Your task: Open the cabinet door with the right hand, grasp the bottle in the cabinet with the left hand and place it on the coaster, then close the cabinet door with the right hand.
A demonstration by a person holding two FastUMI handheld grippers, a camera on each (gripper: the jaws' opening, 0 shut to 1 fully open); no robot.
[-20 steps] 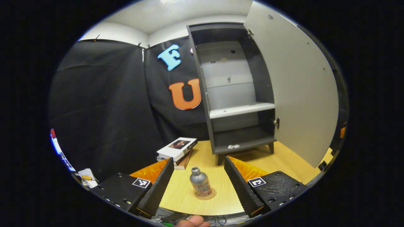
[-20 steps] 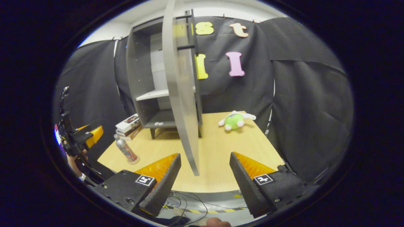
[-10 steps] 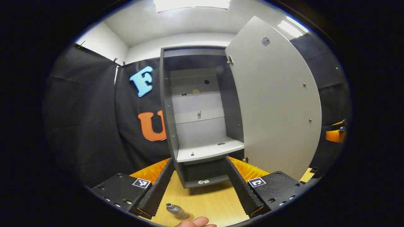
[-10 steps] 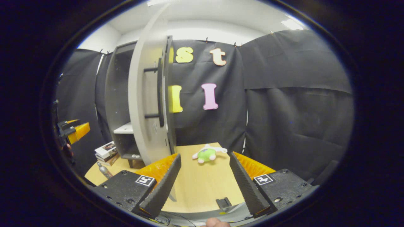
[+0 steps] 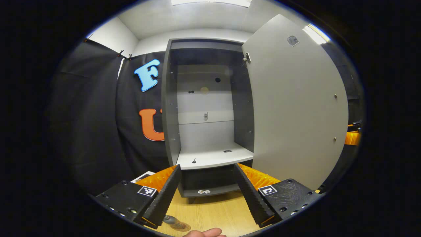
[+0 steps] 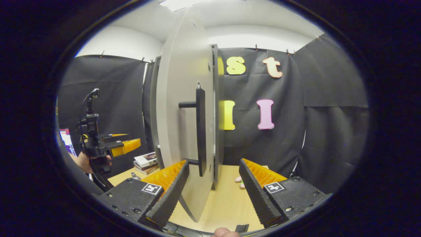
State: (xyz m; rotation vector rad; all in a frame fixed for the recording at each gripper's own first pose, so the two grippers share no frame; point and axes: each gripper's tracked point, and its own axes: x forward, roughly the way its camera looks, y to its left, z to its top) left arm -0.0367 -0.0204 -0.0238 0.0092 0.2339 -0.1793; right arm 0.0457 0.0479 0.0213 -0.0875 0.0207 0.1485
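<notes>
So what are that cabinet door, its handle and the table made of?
The cabinet door looks like a flat board with a smooth matte pale-grey finish, probably laminate or paint over wood board; small screw heads show on its inner face. Its handle is a dark matte bar on two posts, metal or plastic, hard to tell. The table shows pale wood grain, possibly veneer.

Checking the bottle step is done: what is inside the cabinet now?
No bottle shows inside the cabinet. The middle shelf holds only a small dark fitting, and two small pale bits lie on the bottom shelf. The door hides nothing inside; the hand-held gripper's fingers cover the bottom corners.
</notes>
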